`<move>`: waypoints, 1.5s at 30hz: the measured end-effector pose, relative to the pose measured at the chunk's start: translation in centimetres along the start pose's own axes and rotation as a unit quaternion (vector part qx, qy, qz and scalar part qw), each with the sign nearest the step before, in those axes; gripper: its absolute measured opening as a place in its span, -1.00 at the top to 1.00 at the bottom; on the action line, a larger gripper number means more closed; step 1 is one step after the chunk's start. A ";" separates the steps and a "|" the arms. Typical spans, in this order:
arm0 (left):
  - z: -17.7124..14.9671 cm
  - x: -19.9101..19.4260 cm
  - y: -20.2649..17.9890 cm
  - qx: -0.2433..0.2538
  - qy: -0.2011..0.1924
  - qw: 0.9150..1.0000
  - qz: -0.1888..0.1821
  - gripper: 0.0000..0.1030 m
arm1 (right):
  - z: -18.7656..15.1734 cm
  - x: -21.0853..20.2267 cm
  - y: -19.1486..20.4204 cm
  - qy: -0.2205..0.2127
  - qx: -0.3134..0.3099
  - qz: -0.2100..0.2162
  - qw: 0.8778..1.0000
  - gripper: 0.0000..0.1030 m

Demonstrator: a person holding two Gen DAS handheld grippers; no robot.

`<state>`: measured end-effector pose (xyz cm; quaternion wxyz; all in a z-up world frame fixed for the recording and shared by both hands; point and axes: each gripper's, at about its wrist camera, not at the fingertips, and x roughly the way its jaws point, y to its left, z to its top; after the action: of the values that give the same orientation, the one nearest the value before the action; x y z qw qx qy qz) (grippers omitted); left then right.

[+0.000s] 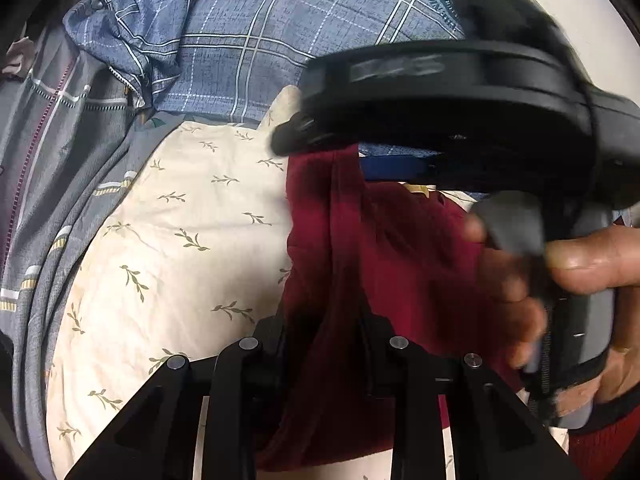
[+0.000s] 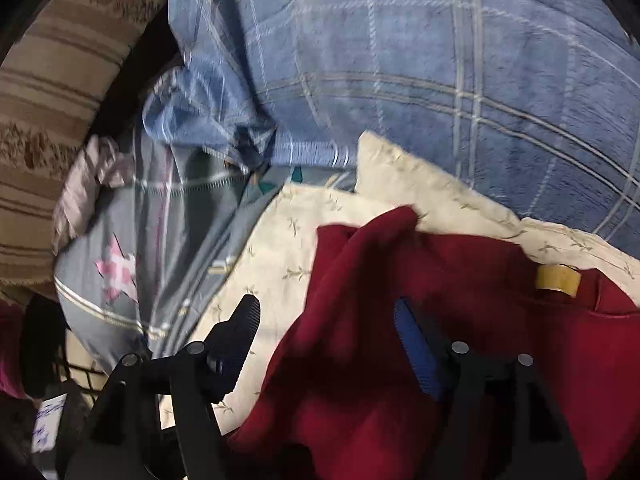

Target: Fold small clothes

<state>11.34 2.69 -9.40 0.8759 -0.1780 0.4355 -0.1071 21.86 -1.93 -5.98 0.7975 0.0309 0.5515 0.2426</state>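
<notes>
One dark red knit garment (image 2: 460,264), heaped on the cream leaf-print sheet (image 2: 280,232) of the bed, near that sheet's far edge where the blue plaid blanket (image 2: 400,80) begins. Yellow neck label (image 2: 558,280) showing toward the sheet's right edge.

Left tool (image 1: 324,332): nearly closed, pinching a raised fold of the red cloth. Right tool (image 2: 325,308): spread wide and gripping nothing, one finger over the cream sheet, the blue-padded one over the garment, carried by a hand (image 1: 580,264).

Likely trouble from here:
- Dragging the whole heap by that single pinch, so bunching instead of flattening.
- Catching the sheet along with the garment, through closing the right tool so near the red hem.
- Losing the fold, through too shallow a bite on thin, slack cloth.
</notes>
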 end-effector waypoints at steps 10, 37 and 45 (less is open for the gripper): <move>-0.3 -0.9 0.3 -0.002 0.006 0.999 0.034 -0.24 | -1.2 1.4 0.3 -0.011 -0.033 -0.052 0.998 0.63; -0.7 -1.1 -0.2 0.006 0.008 1.000 0.012 0.44 | -2.3 -2.2 -2.5 -0.049 0.012 -0.002 0.999 0.70; -0.6 -0.9 -0.2 0.003 0.012 1.000 0.011 0.50 | -2.2 -2.1 -2.5 -0.051 0.016 0.005 0.999 0.70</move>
<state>10.34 2.67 -9.04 0.8721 -0.1691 0.4480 -0.1005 20.20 -5.51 -5.80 0.8230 0.0588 0.5135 0.2358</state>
